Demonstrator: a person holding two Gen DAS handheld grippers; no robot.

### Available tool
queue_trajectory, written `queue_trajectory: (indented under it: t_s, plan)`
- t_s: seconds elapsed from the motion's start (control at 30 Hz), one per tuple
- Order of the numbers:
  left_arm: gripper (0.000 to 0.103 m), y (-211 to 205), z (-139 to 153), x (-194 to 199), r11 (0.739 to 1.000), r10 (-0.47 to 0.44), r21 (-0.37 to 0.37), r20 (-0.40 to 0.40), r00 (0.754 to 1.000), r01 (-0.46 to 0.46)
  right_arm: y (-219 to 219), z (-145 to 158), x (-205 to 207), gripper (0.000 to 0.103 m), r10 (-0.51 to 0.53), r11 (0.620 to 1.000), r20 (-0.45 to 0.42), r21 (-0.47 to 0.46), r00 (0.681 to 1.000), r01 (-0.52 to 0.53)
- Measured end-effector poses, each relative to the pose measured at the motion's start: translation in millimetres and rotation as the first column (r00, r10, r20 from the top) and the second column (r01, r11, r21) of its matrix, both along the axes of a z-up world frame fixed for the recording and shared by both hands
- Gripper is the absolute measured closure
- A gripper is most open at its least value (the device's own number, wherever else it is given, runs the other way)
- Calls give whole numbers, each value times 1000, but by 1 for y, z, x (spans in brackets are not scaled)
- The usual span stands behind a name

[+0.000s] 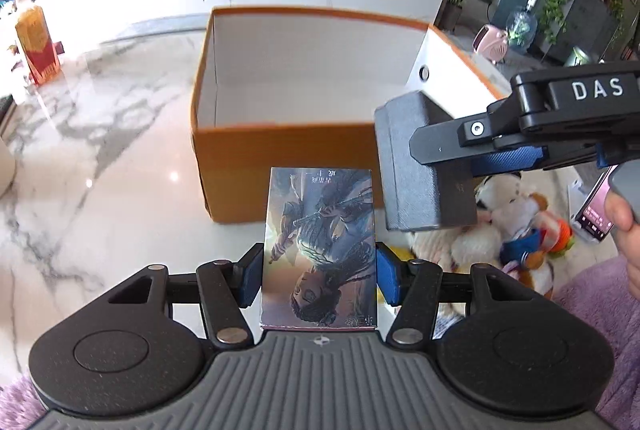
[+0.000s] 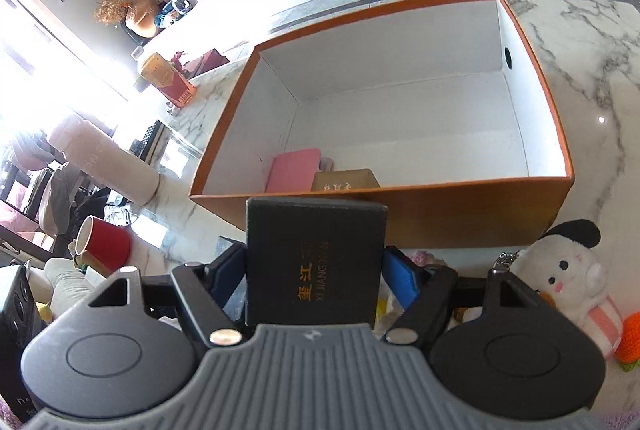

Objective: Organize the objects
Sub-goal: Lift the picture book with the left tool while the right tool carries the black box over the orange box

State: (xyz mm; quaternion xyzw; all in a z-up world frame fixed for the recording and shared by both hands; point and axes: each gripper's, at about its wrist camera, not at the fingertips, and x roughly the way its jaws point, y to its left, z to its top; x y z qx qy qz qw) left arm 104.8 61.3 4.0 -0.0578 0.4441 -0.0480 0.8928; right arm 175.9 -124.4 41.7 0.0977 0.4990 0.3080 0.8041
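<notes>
left wrist view: left gripper point(image 1: 320, 280) clamps a glossy illustrated card box point(image 1: 320, 250) by its side edges, blue pads on both.
right gripper: point(image 2: 316, 278) clenched on a matte black box point(image 2: 316, 262), gold lettering.
orange box: point(image 2: 440, 218) rigid card, white inside, just ahead; pink case point(image 2: 294, 170) in near-left corner.
room: rest of floor bare.

Orange box point(image 2: 440, 218) mostly free inside — items crowd one corner.

A white marble table point(image 1: 100, 134) bears an orange box point(image 1: 280, 158) and plush toys point(image 1: 516, 226).
</notes>
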Motion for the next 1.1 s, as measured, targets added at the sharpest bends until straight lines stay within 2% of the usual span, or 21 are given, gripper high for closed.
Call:
queue_trajectory:
  t_s: [0.23, 0.47, 0.6, 0.87, 1.1]
  plan:
    - [38, 1, 16, 10, 1000, -11, -11, 71, 997, 12, -7, 29, 11, 28, -16, 999, 78, 40, 997, 13]
    - [38, 8, 22, 34, 1000, -27, -2, 89, 996, 27, -9, 45, 35, 28, -37, 999, 142, 44, 989, 31]
    - [38, 15, 27, 57, 999, -28, 17, 88, 996, 27, -14, 44, 61, 28, -68, 997, 146, 41, 987, 63]
    - [38, 15, 14, 125, 998, -20, 61, 31, 999, 18, -9, 19, 113, 28, -114, 993, 96, -4, 989, 115]
    - [38, -5, -23, 185, 991, 37, 132, -108, 993, -23, -2, -7, 139, 28, -142, 989, 49, -29, 989, 143]
